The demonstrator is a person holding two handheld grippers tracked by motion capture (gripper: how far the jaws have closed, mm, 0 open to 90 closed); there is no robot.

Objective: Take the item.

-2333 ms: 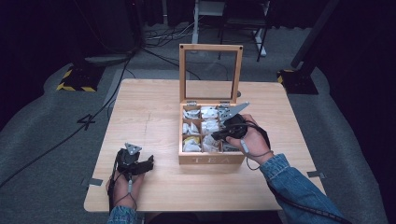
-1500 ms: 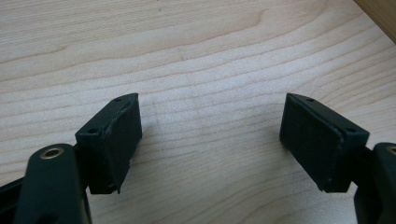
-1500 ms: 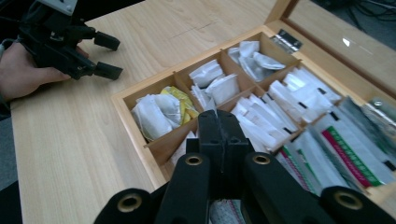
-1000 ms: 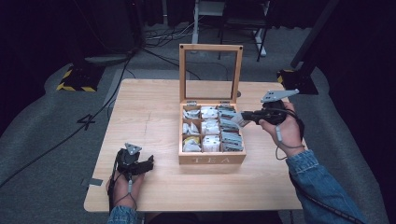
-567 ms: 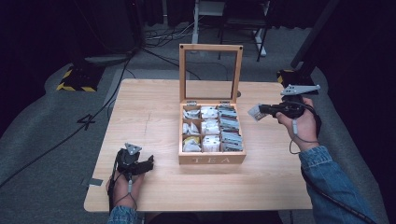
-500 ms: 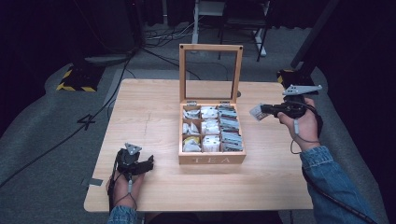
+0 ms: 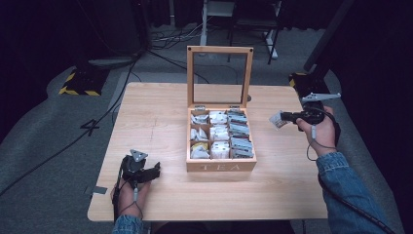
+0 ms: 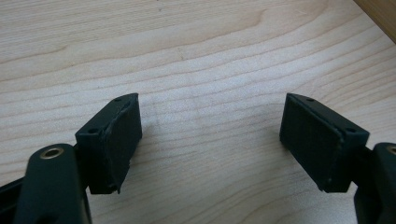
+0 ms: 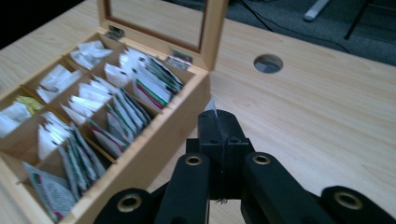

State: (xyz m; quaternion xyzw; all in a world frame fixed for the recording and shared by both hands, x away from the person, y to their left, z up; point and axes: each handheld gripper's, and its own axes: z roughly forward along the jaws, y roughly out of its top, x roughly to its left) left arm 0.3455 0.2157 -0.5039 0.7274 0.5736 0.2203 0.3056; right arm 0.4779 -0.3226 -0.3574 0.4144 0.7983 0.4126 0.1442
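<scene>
The right gripper (image 7: 287, 117), held above the table (image 7: 160, 117) to the right of the open wooden tea box (image 7: 221, 165), has its jaws pinched together on a tea bag sachet (image 7: 276, 120); in the right gripper view a thin sliver of the sachet (image 9: 212, 103) pokes above the closed black pads. The box's compartments hold many more sachets, and its glass lid (image 7: 219, 75) stands upright. The left gripper (image 7: 155, 170) rests near the table's front left, jaws wide apart on bare wood. The grip looks to be on a thin edge, so a quick swing could let the sachet slip out.
</scene>
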